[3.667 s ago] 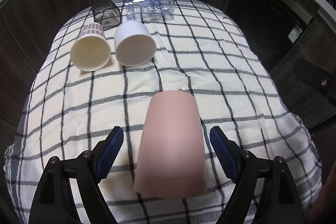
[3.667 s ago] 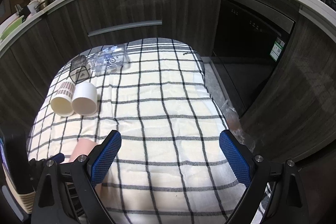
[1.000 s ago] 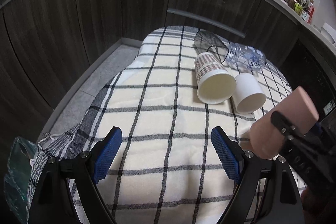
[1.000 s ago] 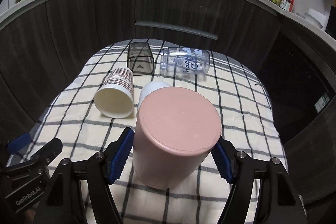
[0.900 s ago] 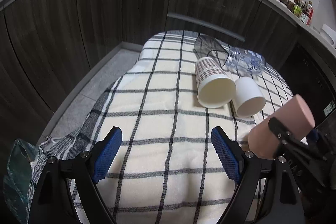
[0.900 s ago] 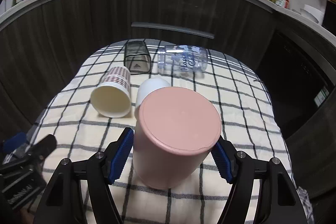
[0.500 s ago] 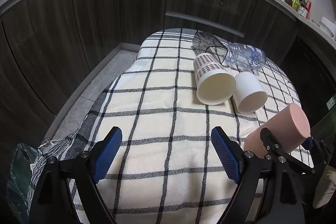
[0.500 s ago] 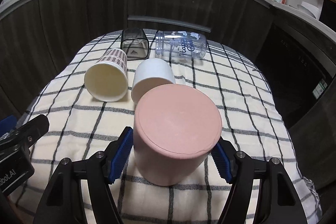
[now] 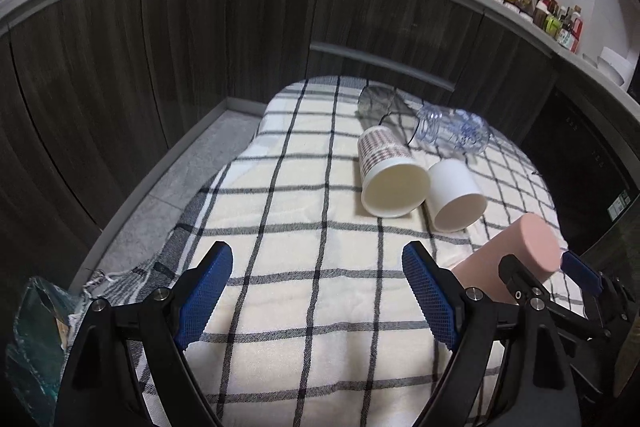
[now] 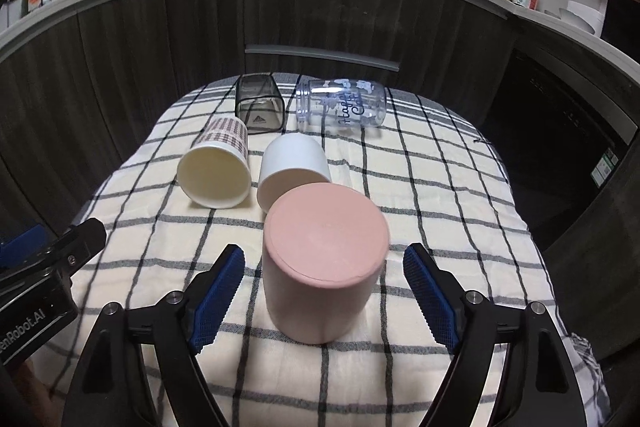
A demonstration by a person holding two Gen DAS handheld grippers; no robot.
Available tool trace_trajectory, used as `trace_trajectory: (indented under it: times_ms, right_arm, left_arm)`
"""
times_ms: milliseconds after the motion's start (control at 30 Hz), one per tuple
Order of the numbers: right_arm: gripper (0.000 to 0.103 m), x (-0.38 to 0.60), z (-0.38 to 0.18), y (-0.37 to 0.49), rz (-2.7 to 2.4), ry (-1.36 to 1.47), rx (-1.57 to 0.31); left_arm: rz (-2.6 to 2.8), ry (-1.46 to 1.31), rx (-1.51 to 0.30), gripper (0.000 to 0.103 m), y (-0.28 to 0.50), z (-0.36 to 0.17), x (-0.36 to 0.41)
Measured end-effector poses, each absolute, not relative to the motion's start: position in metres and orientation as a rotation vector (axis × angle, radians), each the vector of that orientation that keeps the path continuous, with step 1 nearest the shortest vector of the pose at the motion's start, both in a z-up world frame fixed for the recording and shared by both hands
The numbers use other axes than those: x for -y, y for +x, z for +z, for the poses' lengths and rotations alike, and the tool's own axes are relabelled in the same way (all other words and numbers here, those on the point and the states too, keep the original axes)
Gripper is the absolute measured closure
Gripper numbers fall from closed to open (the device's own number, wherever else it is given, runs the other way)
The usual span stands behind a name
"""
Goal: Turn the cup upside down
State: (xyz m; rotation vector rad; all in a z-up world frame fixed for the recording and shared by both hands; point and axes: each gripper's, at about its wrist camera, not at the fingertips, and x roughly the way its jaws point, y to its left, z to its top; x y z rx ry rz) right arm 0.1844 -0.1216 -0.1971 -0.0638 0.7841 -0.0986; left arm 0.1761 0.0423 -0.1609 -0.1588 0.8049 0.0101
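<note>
Now the right gripper (image 10: 320, 291) stands with its jaws spread wide and a gap on each side of the pink cup (image 10: 324, 263), where half a second ago its blue pads were pressed against the cup's walls; the cup has been let go. It sits base up on the checked cloth (image 10: 440, 195), its flat closed end facing the ceiling and its mouth down against the fabric, long axis upright or very nearly so. By my reading the flip itself is finished and only a clean retreat is left. From the right wrist view the white cup (image 10: 294, 163) lies on its side at 12 o'clock just behind it, the patterned paper cup (image 10: 218, 167) at 10 o'clock. Meanwhile the left gripper (image 9: 316, 299) is open wide too, holding nothing, the pink cup at its 3 o'clock.
</note>
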Motion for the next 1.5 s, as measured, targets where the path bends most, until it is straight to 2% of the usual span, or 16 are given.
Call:
trace_trajectory:
  times_ms: [1100, 1500]
  right_arm:
    - [0.018, 0.158, -0.056, 0.028, -0.103, 0.047, -0.553]
    - [0.016, 0.16, -0.03, -0.009, -0.109, 0.053, -0.513]
  left_arm:
    - [-0.091, -0.059, -0.53, 0.014, 0.03, -0.017, 0.0]
    - [-0.067, -0.024, -0.485, 0.014, -0.002, 0.006, -0.001]
